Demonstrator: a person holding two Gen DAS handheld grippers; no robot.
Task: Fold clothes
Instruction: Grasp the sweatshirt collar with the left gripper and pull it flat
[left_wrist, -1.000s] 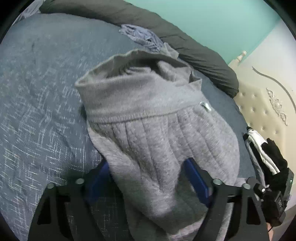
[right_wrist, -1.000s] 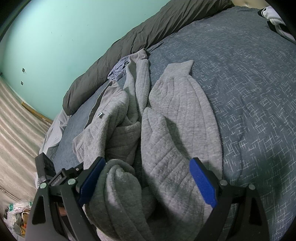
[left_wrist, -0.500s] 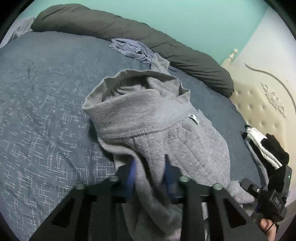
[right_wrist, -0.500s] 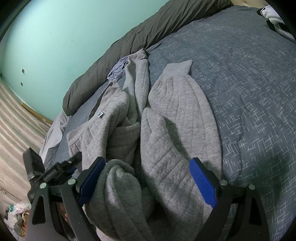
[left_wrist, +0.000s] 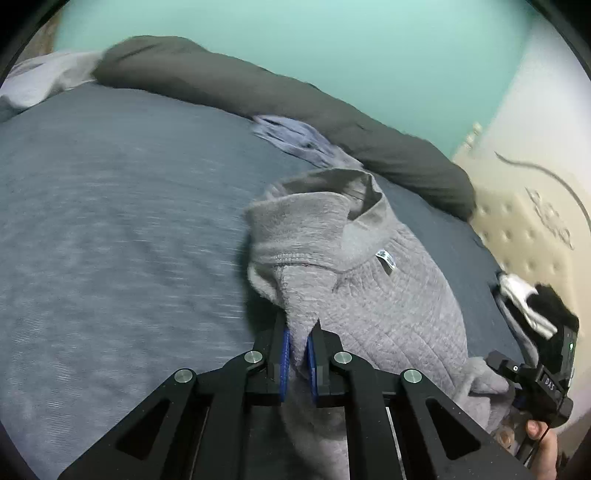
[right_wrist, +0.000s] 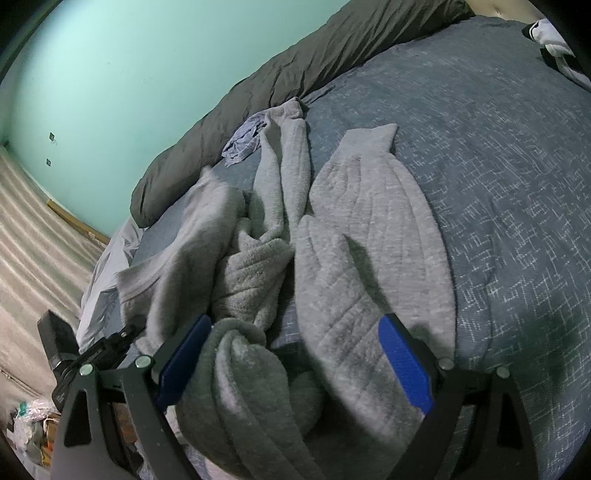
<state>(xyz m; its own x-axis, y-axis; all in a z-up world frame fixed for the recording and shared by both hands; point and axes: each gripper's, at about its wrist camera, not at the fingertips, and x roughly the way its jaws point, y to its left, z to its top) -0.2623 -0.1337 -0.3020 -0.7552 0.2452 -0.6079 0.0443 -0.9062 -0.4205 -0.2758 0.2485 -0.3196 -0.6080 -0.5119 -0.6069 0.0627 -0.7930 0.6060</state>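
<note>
On blue-grey woven bedspread (right_wrist: 498, 184): crumpled grey quilted fleece sweatshirt (right_wrist: 369, 236) | our L gripper (left_wrist: 296, 354) pinches its hem, R gripper (right_wrist: 291, 365) spread wide astride folds | lift evenly w/ both, avoid twisting.

Grey quilted sweatshirt (left_wrist: 388, 306) crumpled on blue-grey bedspread, ribbed hem band uppermost with small label showing. Sleeves (right_wrist: 369, 229) sprawl side by side, cuffs pointing toward dark duvet; body bunched, unfolded.
</note>
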